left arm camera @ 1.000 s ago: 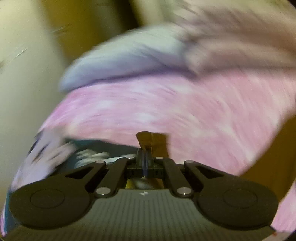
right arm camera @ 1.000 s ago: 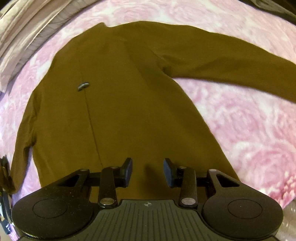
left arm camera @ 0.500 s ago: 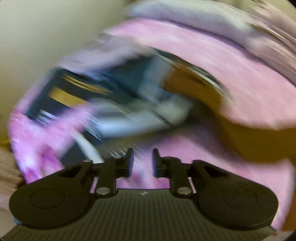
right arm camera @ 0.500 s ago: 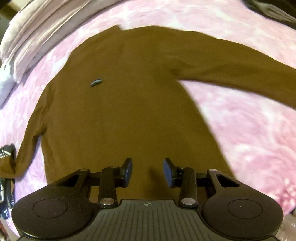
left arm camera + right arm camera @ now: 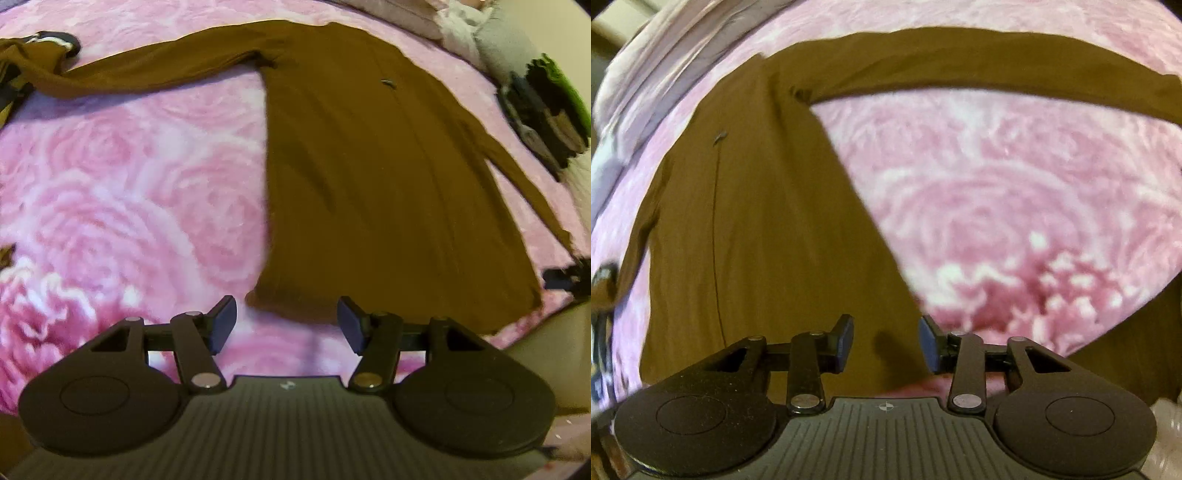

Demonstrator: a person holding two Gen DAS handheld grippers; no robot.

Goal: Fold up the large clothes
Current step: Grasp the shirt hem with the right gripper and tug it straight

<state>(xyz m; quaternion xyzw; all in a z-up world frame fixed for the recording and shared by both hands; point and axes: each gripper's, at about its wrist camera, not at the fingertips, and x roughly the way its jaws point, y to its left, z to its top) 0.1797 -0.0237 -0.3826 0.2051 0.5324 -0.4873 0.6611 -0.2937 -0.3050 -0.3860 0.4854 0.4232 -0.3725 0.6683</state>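
A brown long-sleeved top (image 5: 369, 177) lies flat on a pink rose-patterned blanket (image 5: 129, 192), sleeves spread out to both sides. My left gripper (image 5: 286, 323) is open just in front of the hem's left corner, with nothing between its fingers. In the right wrist view the same brown top (image 5: 757, 221) fills the left half, one sleeve stretching across the top to the right. My right gripper (image 5: 886, 341) is open, hovering over the hem near its right corner.
A stack of dark and green items (image 5: 546, 110) sits at the far right of the bed, beside grey and white pillows (image 5: 491, 40). Folded pale bedding (image 5: 657, 66) lies beyond the collar. Pink blanket (image 5: 1015, 203) spreads right of the top.
My left gripper was shut on brown fabric, then let go, opened wide and swung round to face the hem. My right gripper has shifted right, toward the hem's right corner.
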